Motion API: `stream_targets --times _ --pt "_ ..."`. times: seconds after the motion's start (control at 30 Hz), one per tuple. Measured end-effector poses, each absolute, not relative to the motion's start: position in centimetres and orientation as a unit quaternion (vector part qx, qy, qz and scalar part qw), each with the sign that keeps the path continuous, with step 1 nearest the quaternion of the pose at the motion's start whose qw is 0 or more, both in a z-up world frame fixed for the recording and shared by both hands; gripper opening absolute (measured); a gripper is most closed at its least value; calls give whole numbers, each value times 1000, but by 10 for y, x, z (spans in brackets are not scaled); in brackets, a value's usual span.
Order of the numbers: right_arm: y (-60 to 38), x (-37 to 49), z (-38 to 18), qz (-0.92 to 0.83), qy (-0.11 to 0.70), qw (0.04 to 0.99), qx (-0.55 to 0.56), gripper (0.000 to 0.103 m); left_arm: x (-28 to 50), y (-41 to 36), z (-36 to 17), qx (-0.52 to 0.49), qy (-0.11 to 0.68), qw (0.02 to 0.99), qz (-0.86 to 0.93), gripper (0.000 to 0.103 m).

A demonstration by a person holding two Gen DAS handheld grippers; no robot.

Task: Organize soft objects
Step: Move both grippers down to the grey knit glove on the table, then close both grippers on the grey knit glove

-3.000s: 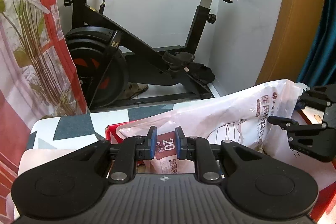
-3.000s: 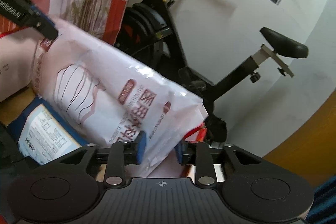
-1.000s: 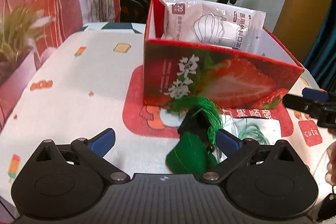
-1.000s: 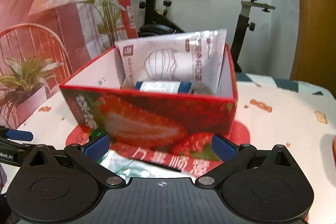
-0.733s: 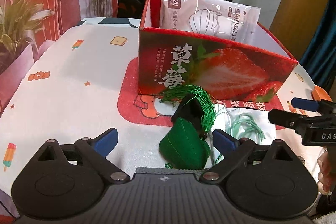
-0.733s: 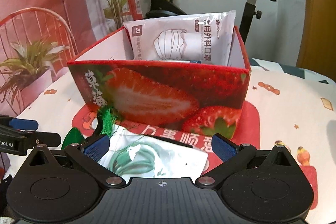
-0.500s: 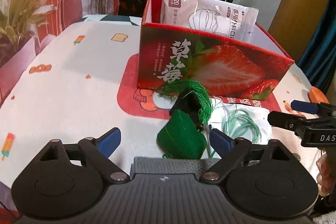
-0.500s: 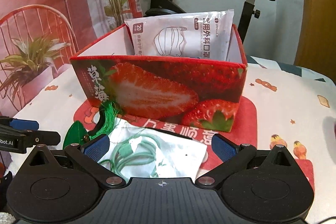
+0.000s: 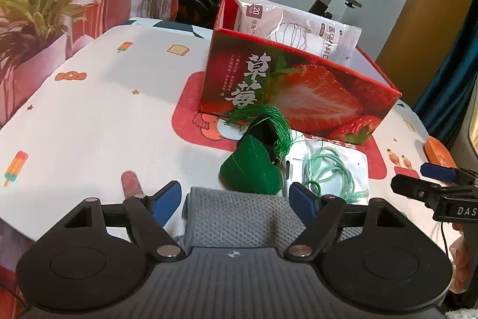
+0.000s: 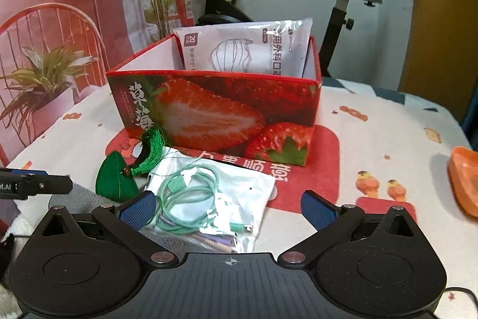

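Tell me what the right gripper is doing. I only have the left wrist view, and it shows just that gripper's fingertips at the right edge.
Observer: The right gripper is open. The clear bag of green cable lies between its pads, and neither pad presses on it.
Operator: Is anything else in that bag?
Observer: Yes, a purple cable lies at the bag's near end, which is hidden in your view.
Operator: And the orange thing at the table edge?
Observer: It is a shallow orange object, cut off by the frame. It lies well apart from the strawberry box. I cannot tell what it is.
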State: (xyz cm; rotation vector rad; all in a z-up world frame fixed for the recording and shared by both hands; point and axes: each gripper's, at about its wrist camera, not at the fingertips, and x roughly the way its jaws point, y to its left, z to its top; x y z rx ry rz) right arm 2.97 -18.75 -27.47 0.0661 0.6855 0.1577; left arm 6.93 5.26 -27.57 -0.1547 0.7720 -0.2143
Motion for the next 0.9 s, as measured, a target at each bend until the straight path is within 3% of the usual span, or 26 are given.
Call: stream_targets --times 0.37,0.5,0.57,0.73,0.9 --pt "-181 27 -300 75 400 913 -11 88 79 59 -295 -110 407 901 -103 77" --pt "-181 28 -312 80 423 903 -9 86 80 58 -300 -108 414 898 -103 75" --pt "-180 28 -316 84 430 899 -9 87 81 57 -305 -109 423 894 -103 69" --pt "-183 30 -322 81 445 892 -2 86 85 57 -314 -110 435 888 -102 69" --pt "-187 32 -333 82 466 881 18 79 88 59 -322 -116 449 880 -103 69"
